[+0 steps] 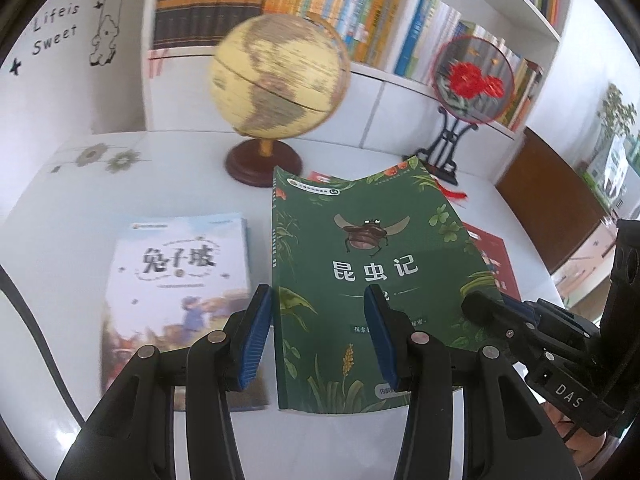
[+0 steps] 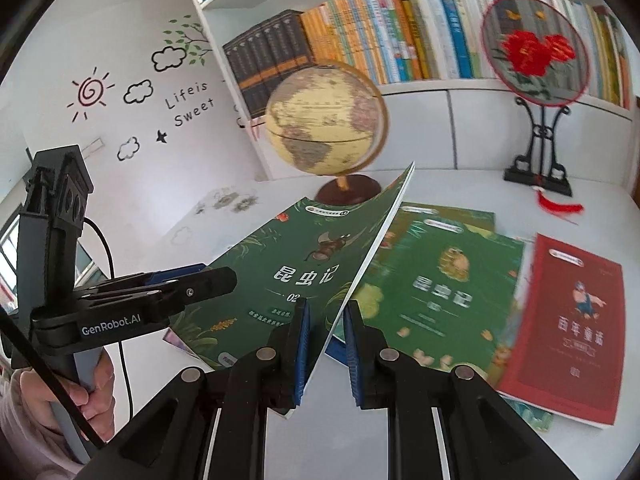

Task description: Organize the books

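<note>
A green book with a beetle on its cover (image 1: 360,248) is raised off the white table (image 1: 72,216), and its cover bows. My right gripper (image 2: 327,305) is shut on the green book's (image 2: 280,264) right edge, which runs edge-on between the blue pads. In the left wrist view the right gripper (image 1: 480,308) bites that same edge. My left gripper (image 1: 318,294) is open over the cover, with one pad beside the spine and the other above the title. A pale book with a blue sky cover (image 1: 176,288) lies flat to the left.
A second green book (image 2: 440,284) and a red book (image 2: 568,328) lie on the table at the right. A globe (image 1: 276,80) and a round embroidered fan on a black stand (image 1: 472,80) stand behind the books. Full bookshelves (image 2: 360,32) line the back wall.
</note>
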`<state>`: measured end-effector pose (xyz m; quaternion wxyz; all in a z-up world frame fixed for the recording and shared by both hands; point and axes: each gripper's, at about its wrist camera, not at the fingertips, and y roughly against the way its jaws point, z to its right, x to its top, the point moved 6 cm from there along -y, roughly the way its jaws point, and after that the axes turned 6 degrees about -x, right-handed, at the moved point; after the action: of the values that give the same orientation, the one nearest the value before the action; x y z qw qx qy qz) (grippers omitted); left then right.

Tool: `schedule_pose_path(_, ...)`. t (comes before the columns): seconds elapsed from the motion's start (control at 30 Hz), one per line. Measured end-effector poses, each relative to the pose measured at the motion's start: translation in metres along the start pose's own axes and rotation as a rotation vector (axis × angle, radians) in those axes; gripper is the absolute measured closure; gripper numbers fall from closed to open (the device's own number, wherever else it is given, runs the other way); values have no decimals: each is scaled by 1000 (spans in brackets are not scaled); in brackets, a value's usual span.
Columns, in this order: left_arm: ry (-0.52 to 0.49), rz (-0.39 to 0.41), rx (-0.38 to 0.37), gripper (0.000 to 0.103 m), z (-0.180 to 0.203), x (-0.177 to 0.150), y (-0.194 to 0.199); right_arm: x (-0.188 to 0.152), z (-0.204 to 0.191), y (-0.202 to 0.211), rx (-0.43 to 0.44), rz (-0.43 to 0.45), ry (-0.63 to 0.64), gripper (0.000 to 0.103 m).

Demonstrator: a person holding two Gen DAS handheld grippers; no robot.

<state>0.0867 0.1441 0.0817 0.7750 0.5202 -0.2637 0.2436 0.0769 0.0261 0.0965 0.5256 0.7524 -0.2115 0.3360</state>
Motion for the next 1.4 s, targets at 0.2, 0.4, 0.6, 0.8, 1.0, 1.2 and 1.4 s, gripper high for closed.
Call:
schedule_pose_path(0.2,46,4,28,59,-38,-1,11,7,-34,-22,34,-1,25,87)
schedule_pose_path(0.4,73,9,80,59,-77,-1,21,14,-72,-46,85,-5,49,87)
schedule_pose_path(0.6,101,15,109,59,-109,-1,27,15,-98,-71,117,-26,64,87)
schedule_pose_path(0.8,140,2,131,59,-134,-7,22,14,-117,-94,138,-55,89,87)
schedule_pose_path(1.0,167,-18,139,59,-147,-13,16,7,-125,-110,146,-93,97,87)
schedule_pose_path(1.2,176,-50,143,59,-153,-25,6,-2,-121,-122,135,-128,81,86)
schedule_pose_path(1.4,196,-80,163,59,-161,-36,-4,-15,-117,-134,132,-178,60,86)
